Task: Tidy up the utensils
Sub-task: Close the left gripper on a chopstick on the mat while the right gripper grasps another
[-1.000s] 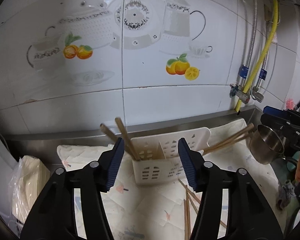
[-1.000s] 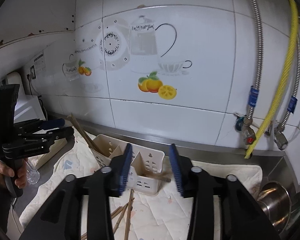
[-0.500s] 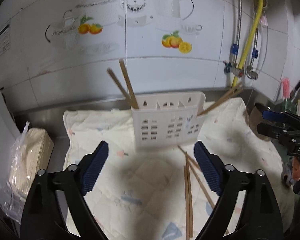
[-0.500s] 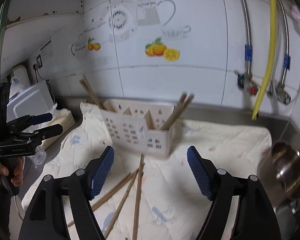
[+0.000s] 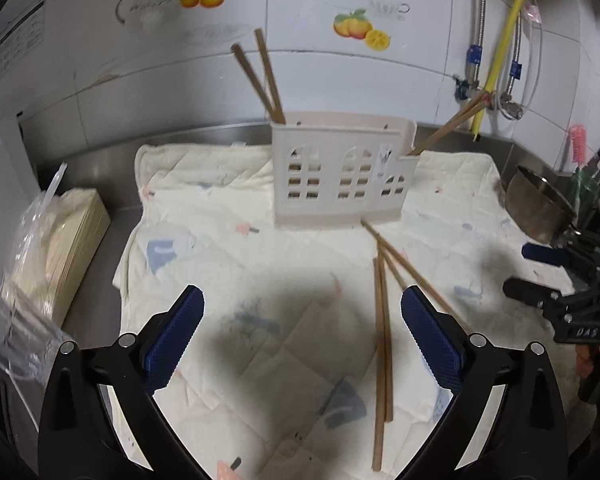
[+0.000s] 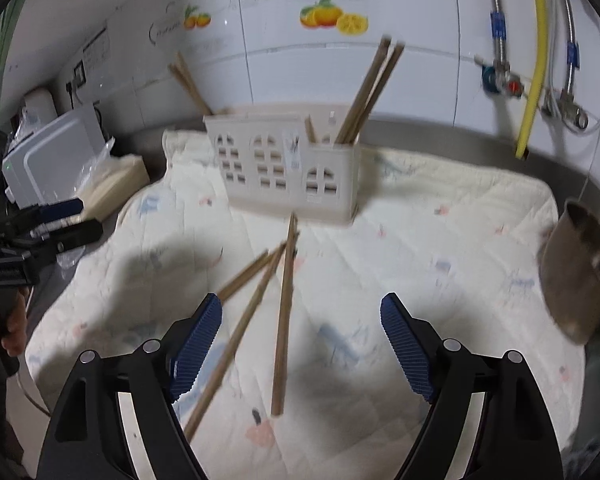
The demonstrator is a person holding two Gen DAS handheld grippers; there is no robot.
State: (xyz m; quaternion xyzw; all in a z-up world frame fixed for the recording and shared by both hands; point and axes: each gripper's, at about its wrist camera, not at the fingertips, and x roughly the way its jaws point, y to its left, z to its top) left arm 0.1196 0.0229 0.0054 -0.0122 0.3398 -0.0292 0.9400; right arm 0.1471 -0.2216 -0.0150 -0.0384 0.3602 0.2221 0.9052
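Note:
A white slotted utensil holder stands on the cream quilted cloth; it also shows in the right wrist view. Two brown chopsticks lean from its left compartment and two more from its right end. Three loose chopsticks lie on the cloth in front of the holder, also in the right wrist view. My left gripper is open and empty above the cloth. My right gripper is open and empty, over the loose chopsticks.
A steel pot stands at the cloth's right edge, also in the right wrist view. A stack of paper in a plastic bag lies left. Tiled wall with pipes behind. A white appliance sits far left.
Both grippers have pulled back from the holder and tilted down toward the cloth, and both have opened wider. The loose chopsticks now lie in full view.

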